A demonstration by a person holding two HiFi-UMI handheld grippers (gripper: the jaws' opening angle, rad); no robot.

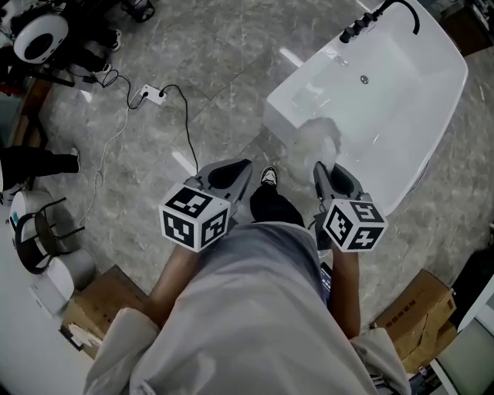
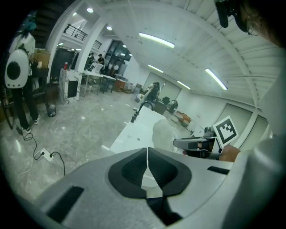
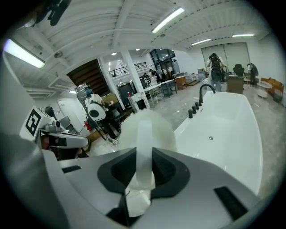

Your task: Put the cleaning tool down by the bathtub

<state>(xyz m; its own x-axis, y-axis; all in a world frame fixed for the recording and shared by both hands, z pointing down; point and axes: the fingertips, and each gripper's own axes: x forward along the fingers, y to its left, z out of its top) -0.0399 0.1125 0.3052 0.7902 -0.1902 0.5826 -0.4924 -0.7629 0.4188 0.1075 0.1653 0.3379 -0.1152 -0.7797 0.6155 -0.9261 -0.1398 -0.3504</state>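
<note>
The cleaning tool (image 1: 318, 141) is a fluffy white head on a pale translucent handle (image 3: 144, 147). My right gripper (image 1: 324, 174) is shut on that handle, and the fluffy head (image 3: 148, 128) sticks out past the jaws, over the near end of the white bathtub (image 1: 401, 116). In the right gripper view the bathtub (image 3: 232, 134) lies just right of the tool. My left gripper (image 1: 235, 176) is held beside it to the left, shut with nothing between its jaws, which meet in the left gripper view (image 2: 146, 157).
A black faucet (image 1: 378, 15) stands at the tub's far end. A white power strip and black cable (image 1: 154, 96) lie on the grey marble floor. Cardboard boxes (image 1: 421, 316) sit at lower right and lower left (image 1: 96, 305). A person's shoe (image 1: 268, 177) is near the tub.
</note>
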